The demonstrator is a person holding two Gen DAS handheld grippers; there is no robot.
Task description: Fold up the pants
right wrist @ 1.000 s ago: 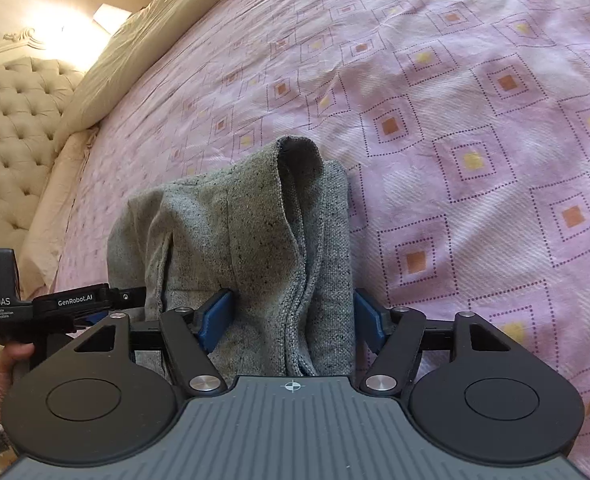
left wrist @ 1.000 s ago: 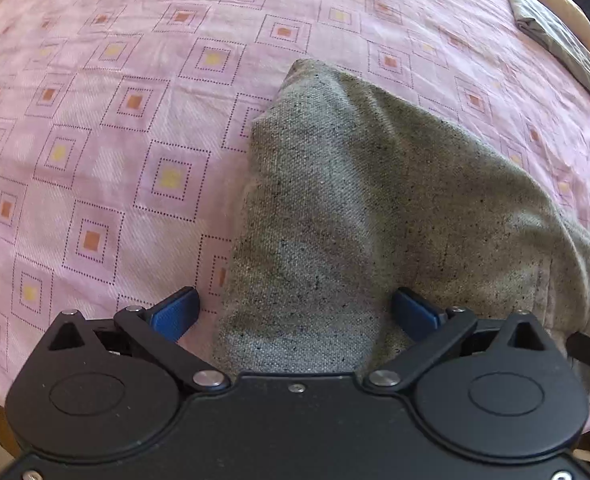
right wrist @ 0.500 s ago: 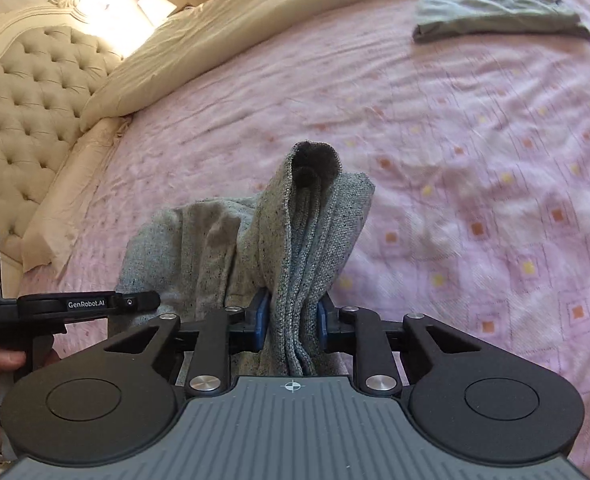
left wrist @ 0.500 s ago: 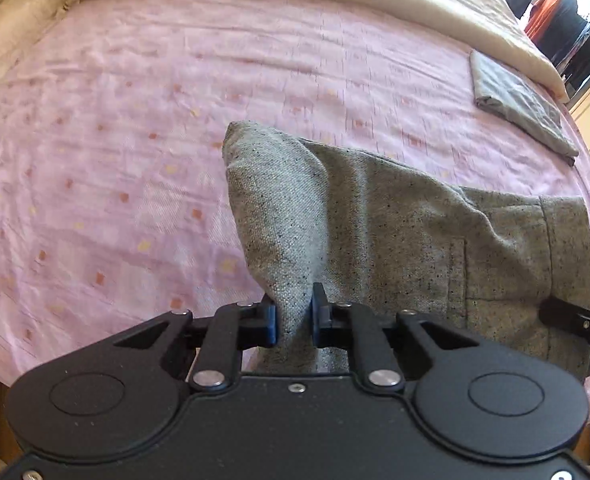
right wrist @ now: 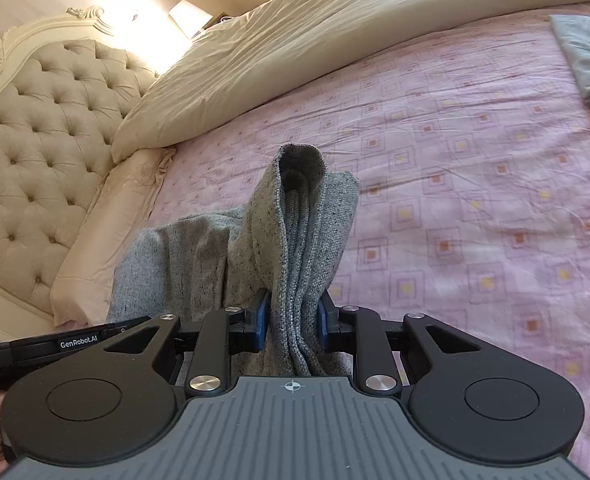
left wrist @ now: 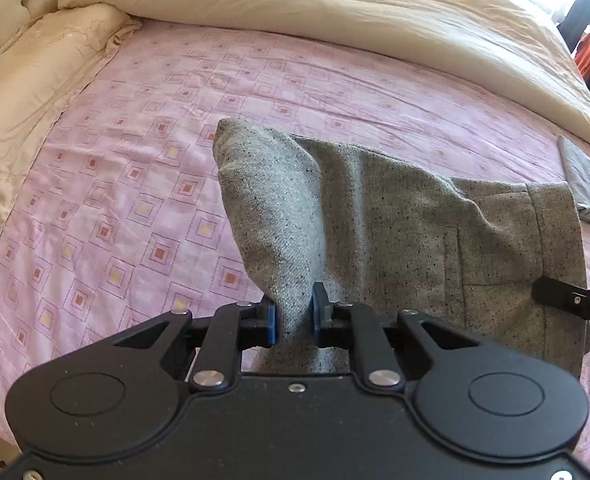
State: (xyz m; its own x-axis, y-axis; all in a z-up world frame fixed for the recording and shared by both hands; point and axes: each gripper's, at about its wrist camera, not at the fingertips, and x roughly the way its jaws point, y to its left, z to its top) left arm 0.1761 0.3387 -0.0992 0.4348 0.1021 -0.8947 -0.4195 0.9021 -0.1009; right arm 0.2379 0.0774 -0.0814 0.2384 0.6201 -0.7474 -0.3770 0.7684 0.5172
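The grey speckled pants (left wrist: 395, 216) hang folded between my two grippers above the pink patterned bed sheet (left wrist: 115, 200). My left gripper (left wrist: 294, 316) is shut on one near corner of the pants; a pocket and waistband show to the right. My right gripper (right wrist: 291, 320) is shut on the other end, a thick bunch of folded layers of the pants (right wrist: 295, 232). The far edge of the pants still droops toward the sheet. The right gripper's body shows at the right edge of the left wrist view (left wrist: 575, 300).
A cream duvet (left wrist: 335, 20) lies rolled along the far side of the bed. A cream pillow (left wrist: 23, 92) and tufted headboard (right wrist: 47, 120) are at the left. A folded grey garment (right wrist: 587, 56) lies on the sheet at the far right.
Both grippers closed on the pants' near edge and lifted it up off the sheet; the views have tilted up to show the duvet and headboard.
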